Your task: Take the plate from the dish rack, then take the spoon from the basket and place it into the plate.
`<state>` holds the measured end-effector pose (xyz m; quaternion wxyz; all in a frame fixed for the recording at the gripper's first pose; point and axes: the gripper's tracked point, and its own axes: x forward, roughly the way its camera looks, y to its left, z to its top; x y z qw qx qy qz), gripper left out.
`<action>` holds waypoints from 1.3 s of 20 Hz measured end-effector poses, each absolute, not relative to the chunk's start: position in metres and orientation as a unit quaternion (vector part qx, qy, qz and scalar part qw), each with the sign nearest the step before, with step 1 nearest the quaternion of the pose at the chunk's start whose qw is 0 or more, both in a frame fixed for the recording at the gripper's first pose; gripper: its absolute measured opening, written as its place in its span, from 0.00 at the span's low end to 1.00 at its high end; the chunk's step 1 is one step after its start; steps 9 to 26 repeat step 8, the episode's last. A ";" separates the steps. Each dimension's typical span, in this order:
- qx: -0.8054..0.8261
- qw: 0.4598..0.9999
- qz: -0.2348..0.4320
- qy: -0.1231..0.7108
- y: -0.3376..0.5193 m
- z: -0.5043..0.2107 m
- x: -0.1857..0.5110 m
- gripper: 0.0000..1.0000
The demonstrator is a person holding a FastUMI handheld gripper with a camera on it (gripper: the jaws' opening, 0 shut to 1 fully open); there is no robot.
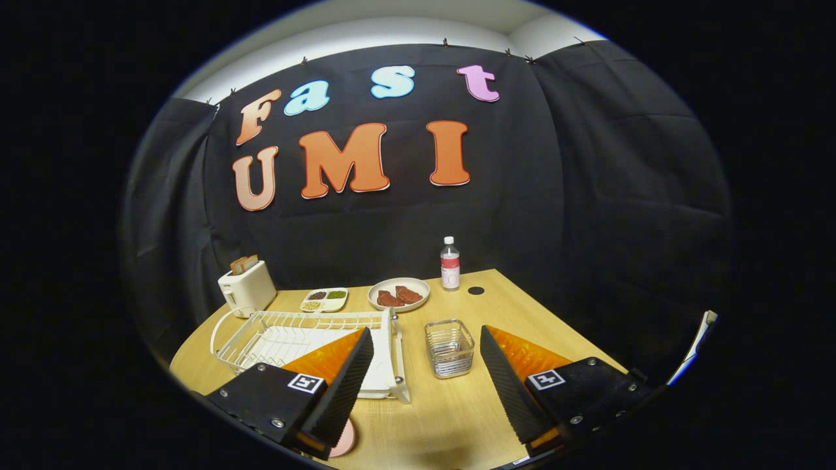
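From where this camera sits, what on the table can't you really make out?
- Pink plate: mostly covered by one finger of the open gripper, so what lies on it is hidden.
- Wire basket: too small to tell whether a spoon stands inside.
- Dish rack: its near part sits behind the same finger.
- Divided dish: the contents are too small to name.
- Bottle: its label is too small to make out.

No readable text on any object. The bottle (450,262), far on the table (450,418), carries a red label, too small to read. Each finger mount bears a square coded marker (305,383), no legible characters
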<state>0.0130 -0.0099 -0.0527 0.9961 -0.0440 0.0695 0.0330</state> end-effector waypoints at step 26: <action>-0.040 0.997 0.040 0.043 -0.050 -0.030 0.033 0.97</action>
